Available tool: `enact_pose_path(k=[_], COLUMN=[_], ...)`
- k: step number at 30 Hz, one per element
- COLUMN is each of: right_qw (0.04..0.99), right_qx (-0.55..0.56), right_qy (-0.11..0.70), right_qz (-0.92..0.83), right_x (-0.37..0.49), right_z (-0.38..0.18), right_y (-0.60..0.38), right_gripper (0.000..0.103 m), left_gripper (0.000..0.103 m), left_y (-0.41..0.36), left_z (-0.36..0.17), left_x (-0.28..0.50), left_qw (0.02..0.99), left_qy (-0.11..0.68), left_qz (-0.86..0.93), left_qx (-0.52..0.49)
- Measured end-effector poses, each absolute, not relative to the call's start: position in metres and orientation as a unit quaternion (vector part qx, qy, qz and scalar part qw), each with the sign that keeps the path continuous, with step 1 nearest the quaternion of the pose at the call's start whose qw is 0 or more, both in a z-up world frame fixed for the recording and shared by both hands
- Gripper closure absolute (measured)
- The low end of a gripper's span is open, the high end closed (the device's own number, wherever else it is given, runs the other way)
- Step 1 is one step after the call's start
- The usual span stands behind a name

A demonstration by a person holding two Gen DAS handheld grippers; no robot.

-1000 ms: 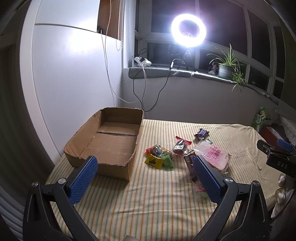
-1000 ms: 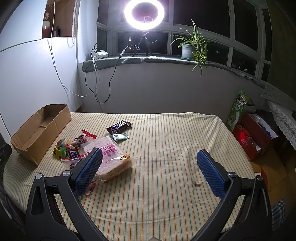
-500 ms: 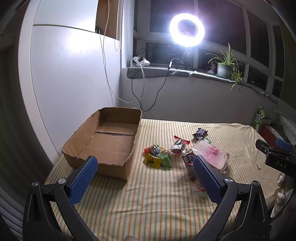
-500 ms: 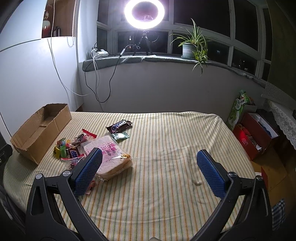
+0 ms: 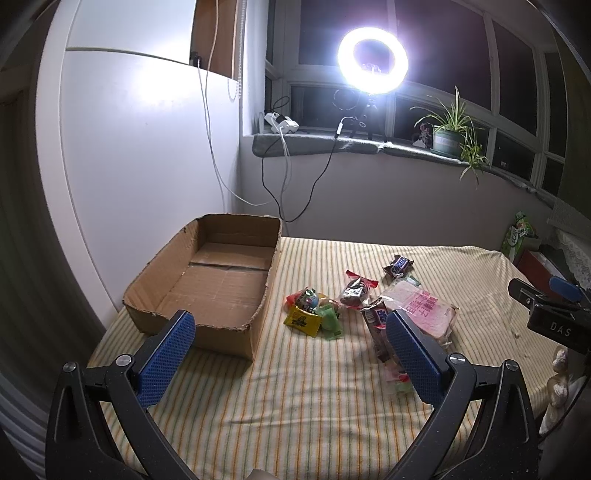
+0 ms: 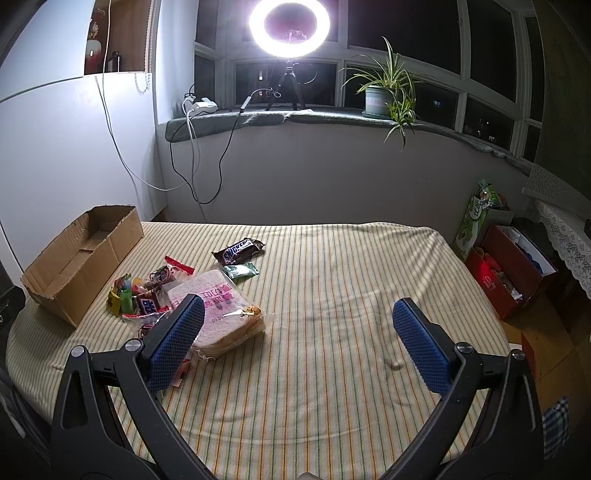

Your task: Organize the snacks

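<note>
An open cardboard box (image 5: 218, 284) (image 6: 79, 260) stands empty at the left of the striped table. Right of it lie snacks: a bagged sandwich (image 5: 421, 308) (image 6: 221, 310), a Snickers bar (image 5: 398, 265) (image 6: 238, 251), a small green packet (image 6: 242, 271), a red-ended wrapped cake (image 5: 356, 290), a yellow sachet (image 5: 303, 320) among small sweets, and a long chocolate bar (image 5: 376, 325). My left gripper (image 5: 290, 356) hovers open in front of the box and the sweets. My right gripper (image 6: 297, 341) hangs open over bare cloth, its left finger in front of the sandwich.
The striped cloth (image 6: 332, 295) covers the table; its right half holds nothing. A ring light (image 6: 290, 26), cables and a potted plant (image 6: 380, 99) stand on the window ledge behind. Red boxes (image 6: 506, 269) sit on the floor to the right. The right gripper's body (image 5: 550, 317) shows at the left view's right edge.
The left gripper has drifted slightly back and left, so box and snacks sit a little further right in its view. The right view barely changes. Both stay open.
</note>
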State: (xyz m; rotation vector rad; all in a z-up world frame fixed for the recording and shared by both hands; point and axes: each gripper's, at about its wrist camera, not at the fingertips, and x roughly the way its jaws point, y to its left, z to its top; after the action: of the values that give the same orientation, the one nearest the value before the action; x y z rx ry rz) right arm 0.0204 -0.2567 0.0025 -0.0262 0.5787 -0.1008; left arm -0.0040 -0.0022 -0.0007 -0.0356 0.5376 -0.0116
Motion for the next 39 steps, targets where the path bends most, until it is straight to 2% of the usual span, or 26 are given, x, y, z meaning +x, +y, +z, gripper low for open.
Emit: enact_pose_path(k=[26, 34, 36, 39], right_qw=[0.955, 0.948, 0.946, 0.937], right_qx=[-0.011, 0.008, 0.016, 0.042], right_qy=[0.294, 0.319, 0.325, 0.344], right_qz=[-0.045, -0.012, 0.003, 0.039], right_x=[0.024, 0.04, 0.043, 0.049], right_z=[-0.006, -0.019, -0.021, -0.028], right_y=[-0.258, -0.275, -0.277, -0.284], right_gripper=[0.0, 0.0, 0.0, 0.008], left_gripper=[0.001, 0.006, 0.01, 0.016], left_y=[-0.009, -0.019, -0.022, -0.027], left_z=[-0.004, -0.014, -0.018, -0.026], left_x=[0.002, 0.011, 0.013, 0.017], left_qw=[0.961, 0.954, 0.951, 0.941], left_qy=[0.275, 0.295, 0.303, 0.325], left_qz=[-0.016, -0.044, -0.056, -0.082], left_qx=[-0.016, -0.019, -0.024, -0.039])
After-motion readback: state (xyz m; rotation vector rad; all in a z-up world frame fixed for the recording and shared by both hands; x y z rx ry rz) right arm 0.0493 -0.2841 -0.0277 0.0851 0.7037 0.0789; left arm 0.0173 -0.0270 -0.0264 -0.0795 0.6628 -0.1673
